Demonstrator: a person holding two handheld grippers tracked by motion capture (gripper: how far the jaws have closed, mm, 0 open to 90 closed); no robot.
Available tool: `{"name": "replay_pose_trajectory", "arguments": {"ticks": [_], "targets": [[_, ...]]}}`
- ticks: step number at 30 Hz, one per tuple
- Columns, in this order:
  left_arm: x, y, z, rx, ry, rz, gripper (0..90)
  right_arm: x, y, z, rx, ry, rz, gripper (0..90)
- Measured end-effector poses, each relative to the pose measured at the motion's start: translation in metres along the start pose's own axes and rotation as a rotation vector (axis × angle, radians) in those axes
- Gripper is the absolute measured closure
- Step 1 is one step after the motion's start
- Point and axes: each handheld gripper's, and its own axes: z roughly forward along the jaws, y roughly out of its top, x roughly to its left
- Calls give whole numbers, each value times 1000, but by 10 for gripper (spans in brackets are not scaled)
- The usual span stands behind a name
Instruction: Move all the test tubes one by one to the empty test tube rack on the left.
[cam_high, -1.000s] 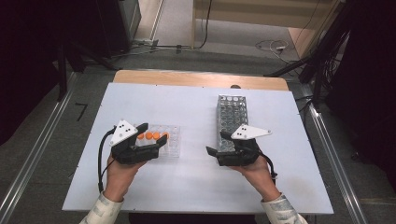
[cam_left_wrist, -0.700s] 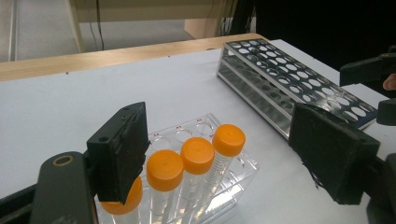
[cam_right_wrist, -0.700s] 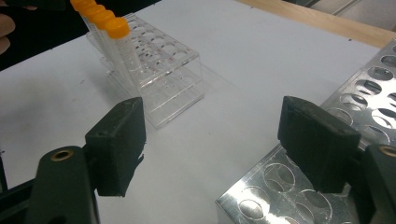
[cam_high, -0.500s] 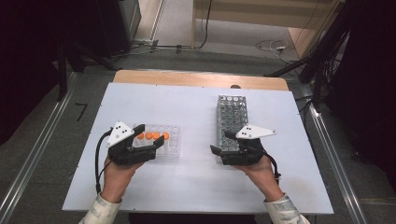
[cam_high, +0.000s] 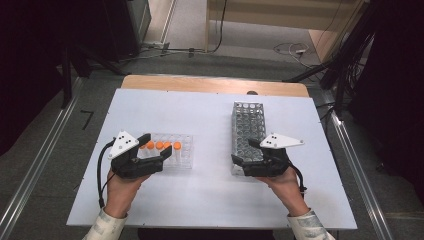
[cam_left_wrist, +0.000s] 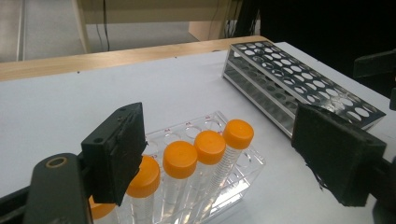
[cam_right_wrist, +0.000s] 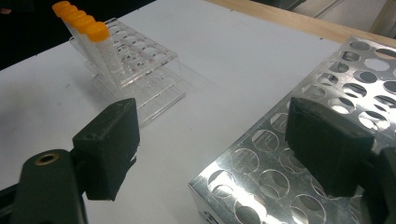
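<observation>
Nothing looks moved yet: the orange-capped tubes (cam_left_wrist: 180, 161) all stand in one row of the clear rack (cam_high: 172, 152) at the tabletop's (cam_high: 210, 125) left, and the metal rack (cam_high: 247, 132) on the right holds none (probably their destination). The left gripper (cam_high: 152, 152) and right gripper (cam_high: 250, 157) both gape wide, holding nothing.

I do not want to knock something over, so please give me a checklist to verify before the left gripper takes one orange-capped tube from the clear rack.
1. Left gripper open: ok, jaws stand wide apart.
2. Orange-capped tubes upright in the clear rack: ok.
3. One tube lined up between the jaws: cannot tell, several caps sit in the gap.
4. Right gripper away from the tubes: ok, it is at the metal rack.
5. Metal rack holes free: ok where visible.
</observation>
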Motion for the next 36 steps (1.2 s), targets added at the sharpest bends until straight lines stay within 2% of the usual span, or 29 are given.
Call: {"name": "replay_pose_trajectory", "arguments": {"ticks": [17, 36], "targets": [[12, -7, -10, 3, 36, -15, 168, -14, -7, -17, -14, -36, 30, 161], [23, -10, -23, -17, 74, -34, 164, -30, -18, -41, -31, -77, 62, 161]]}}
